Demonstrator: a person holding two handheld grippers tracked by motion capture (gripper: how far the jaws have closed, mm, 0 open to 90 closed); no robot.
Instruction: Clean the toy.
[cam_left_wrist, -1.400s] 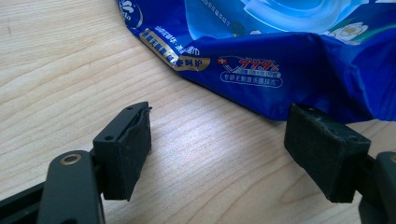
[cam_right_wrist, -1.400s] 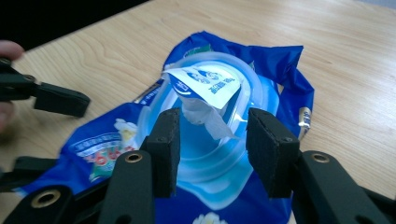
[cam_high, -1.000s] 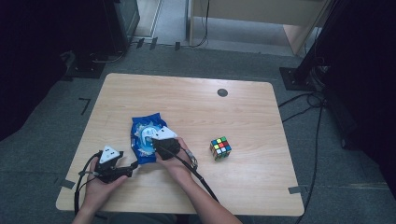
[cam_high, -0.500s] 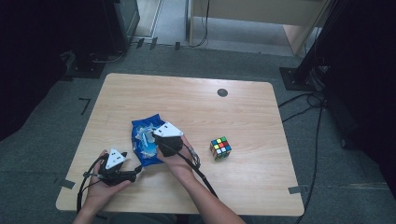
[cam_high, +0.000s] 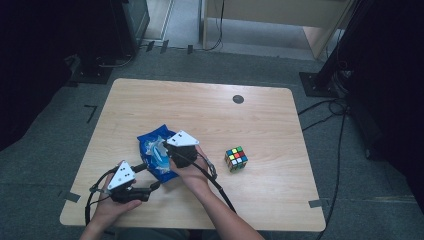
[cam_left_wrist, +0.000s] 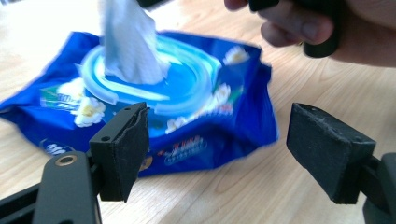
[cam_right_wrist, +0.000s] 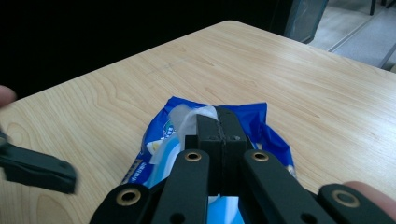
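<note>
- The blue wet-wipe pack (cam_high: 156, 156) lay flat on the wooden table (cam_high: 200, 115), left of the colour cube (cam_high: 236, 158), which stood apart and untouched.
- The right gripper (cam_high: 172, 148) hung directly over the pack, its jaws pressed together on the white wipe (cam_left_wrist: 127, 46) that rose from the pack's round opening, apparently to draw out one sheet.
- The left gripper (cam_left_wrist: 219, 149) sat at the pack's near edge, jaws spread apart with nothing between them, probably ready to pin the pack down during the pull.
</note>
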